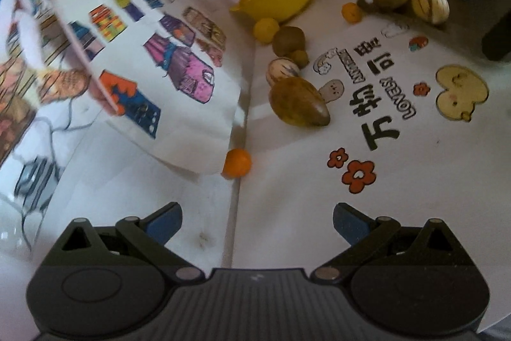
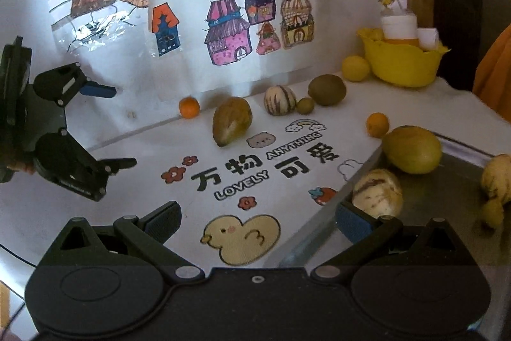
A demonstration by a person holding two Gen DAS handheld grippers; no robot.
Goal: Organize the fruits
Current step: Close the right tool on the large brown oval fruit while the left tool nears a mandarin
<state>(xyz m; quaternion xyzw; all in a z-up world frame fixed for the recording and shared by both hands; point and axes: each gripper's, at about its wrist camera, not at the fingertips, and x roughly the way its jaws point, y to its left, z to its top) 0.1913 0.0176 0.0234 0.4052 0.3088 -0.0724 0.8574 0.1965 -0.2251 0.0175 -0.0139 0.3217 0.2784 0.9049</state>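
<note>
1. Hovering above the white printed table [image 2: 134,155], the right gripper [image 2: 257,221] had its blue-padded fingers [image 2: 164,218] spread wide with nothing between them.
2. The left gripper [image 1: 257,221] was likewise spread apart and empty; in the right wrist view it [image 2: 111,127] hung off the table's left side, jaws parted.
3. A dark metal tray [image 2: 447,197] sat at the table's right edge, holding a large yellow-green mango [image 2: 412,149], a striped pale melon [image 2: 377,192] at the tray's near-left corner, and a blurred yellowish fruit [image 2: 496,178] toward its right side.
4. Along the table's back edge, beside the wall drawings [image 2: 230,21], lay a small orange [image 2: 189,107], a brown-green mango [image 2: 231,120], a second striped melon [image 2: 280,100], a small green fruit [image 2: 305,105] and a kiwi [image 2: 327,90].
5. A lemon [image 2: 355,68] rested touching a yellow bowl [image 2: 402,63] at the back right corner; the bowl held white containers.
6. Another small orange [image 2: 377,124] sat alone just beside the tray's far-left corner.
</note>
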